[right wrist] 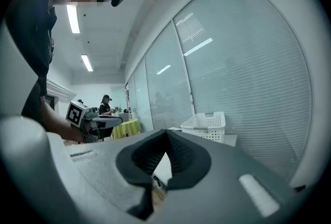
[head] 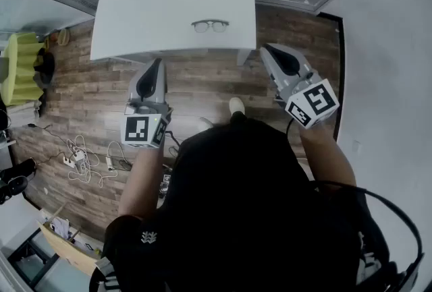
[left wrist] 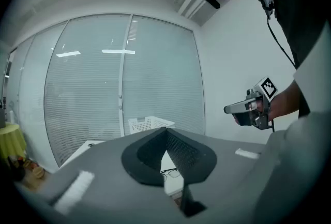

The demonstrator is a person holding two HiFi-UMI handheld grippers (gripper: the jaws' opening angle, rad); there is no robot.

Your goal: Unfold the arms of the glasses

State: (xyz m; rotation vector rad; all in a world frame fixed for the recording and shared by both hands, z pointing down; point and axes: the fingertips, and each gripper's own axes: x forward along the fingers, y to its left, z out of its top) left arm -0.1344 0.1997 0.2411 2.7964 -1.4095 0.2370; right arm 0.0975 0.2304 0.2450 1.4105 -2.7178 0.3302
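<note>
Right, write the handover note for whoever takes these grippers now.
Left gripper: shut, empty, held over the floor short of the table.
Right gripper: shut, empty, also short of the table.
Glasses: lying on the table near its front edge, neither gripper touching them; arms look folded.
Done: nothing yet.
Left: bring both grippers in, probably steady the frame with one and swing each arm open with the other.
</note>
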